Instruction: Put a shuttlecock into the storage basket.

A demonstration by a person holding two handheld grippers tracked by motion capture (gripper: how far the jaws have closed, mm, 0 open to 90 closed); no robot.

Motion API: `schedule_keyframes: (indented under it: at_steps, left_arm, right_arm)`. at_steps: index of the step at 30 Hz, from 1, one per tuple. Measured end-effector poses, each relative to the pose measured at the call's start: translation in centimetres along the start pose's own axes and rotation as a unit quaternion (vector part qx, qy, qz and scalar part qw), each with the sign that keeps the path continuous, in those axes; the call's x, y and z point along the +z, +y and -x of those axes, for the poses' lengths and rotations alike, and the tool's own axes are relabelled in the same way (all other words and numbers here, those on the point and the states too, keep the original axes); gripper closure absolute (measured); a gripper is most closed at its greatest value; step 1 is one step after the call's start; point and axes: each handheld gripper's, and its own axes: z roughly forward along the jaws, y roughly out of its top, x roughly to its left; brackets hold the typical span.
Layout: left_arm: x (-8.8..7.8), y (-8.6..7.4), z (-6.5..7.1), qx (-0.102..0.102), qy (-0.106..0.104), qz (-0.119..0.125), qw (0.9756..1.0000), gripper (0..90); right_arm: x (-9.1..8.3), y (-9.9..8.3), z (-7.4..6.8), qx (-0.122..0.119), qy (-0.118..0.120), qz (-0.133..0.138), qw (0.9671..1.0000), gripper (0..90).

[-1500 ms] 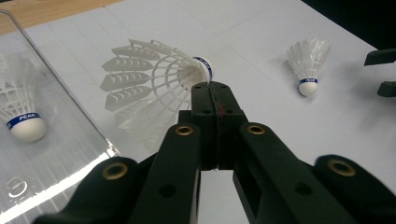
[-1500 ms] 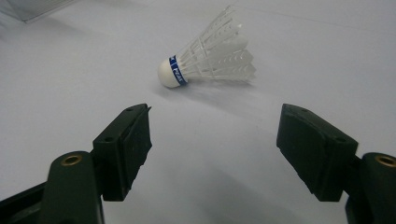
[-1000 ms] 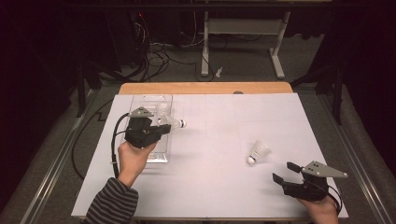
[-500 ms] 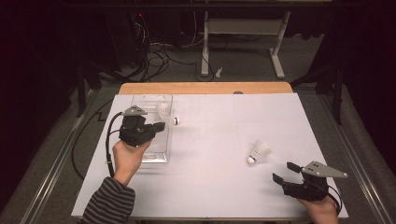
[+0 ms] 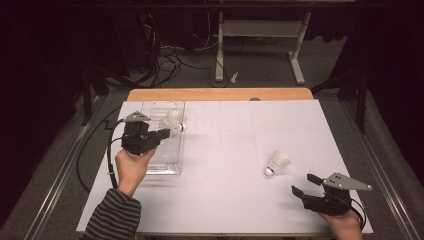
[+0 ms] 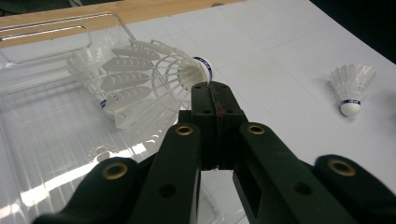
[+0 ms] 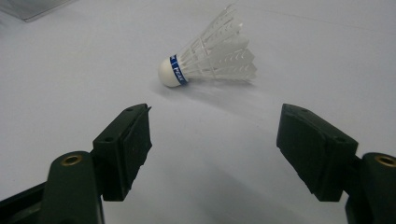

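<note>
My left gripper (image 5: 167, 132) is shut on a white shuttlecock (image 5: 176, 126), pinching it close to its cork (image 6: 204, 71). It holds the shuttlecock above the right rim of a clear plastic box (image 5: 160, 167), with the skirt (image 6: 140, 81) spreading over the box. Through that skirt I see what looks like a second shuttlecock (image 6: 100, 95) lying inside the box. Another white shuttlecock (image 5: 276, 163) with a blue band lies on its side on the white table. My right gripper (image 5: 303, 184) stands open just short of it near the front right corner, nothing between its jaws (image 7: 215, 149).
White paper (image 5: 235, 140) covers the table, with a strip of wooden edge (image 5: 220, 94) at the back. Beyond the table are cables (image 5: 165, 55) on the floor and a white stand (image 5: 260, 45). A cable (image 5: 111, 150) trails from the left gripper.
My left gripper has shifted slightly left with the shuttlecock, further over the box. The right gripper and the shuttlecock on the table have not moved.
</note>
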Motion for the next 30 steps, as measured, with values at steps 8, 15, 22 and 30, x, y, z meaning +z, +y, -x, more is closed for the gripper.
schedule_keyframes:
  at_steps: [8,15,22,30]
  left_arm:
    - [-0.1,0.0,-1.0,-0.012,0.014,-0.001,0.9998,89.7]
    - [0.1,0.1,-1.7,-0.017,0.031,-0.006,0.9994,89.6]
    - [0.4,0.3,-2.7,-0.029,0.045,-0.01,0.9985,89.6]
    - [1.0,0.5,-3.6,-0.042,0.059,-0.012,0.9973,89.6]
  right_arm:
    - [0.0,0.0,0.0,0.0,0.0,-0.001,1.0,26.7]
    - [0.0,0.0,0.0,0.001,0.0,-0.001,1.0,26.7]
    - [0.0,0.0,0.0,0.001,0.0,-0.001,1.0,26.7]
    - [0.0,0.0,0.0,0.001,0.001,-0.002,1.0,26.6]
